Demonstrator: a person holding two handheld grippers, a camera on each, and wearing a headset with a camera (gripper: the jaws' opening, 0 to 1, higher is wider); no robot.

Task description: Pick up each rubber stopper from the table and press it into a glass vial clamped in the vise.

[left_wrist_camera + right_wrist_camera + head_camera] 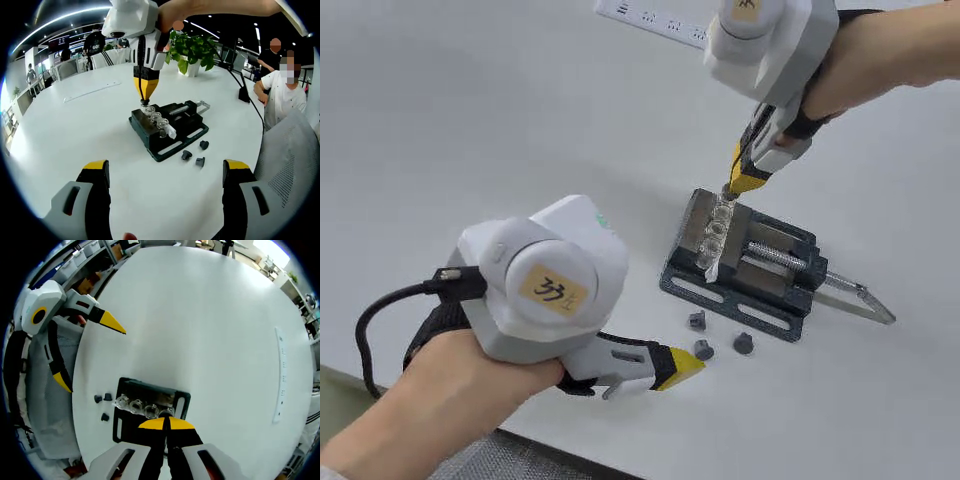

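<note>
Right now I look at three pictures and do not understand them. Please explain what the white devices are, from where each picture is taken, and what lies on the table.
No robot: a person holds a tool with a two-jaw claw in each hand. One picture comes from a headset camera looking down; the two round ones from cameras on the claws. On the white table a dark vise clamps a row of glass vials; three rubber stoppers lie beside it. The left claw is open and empty. The right claw is shut, its tip at the end vial.
</note>
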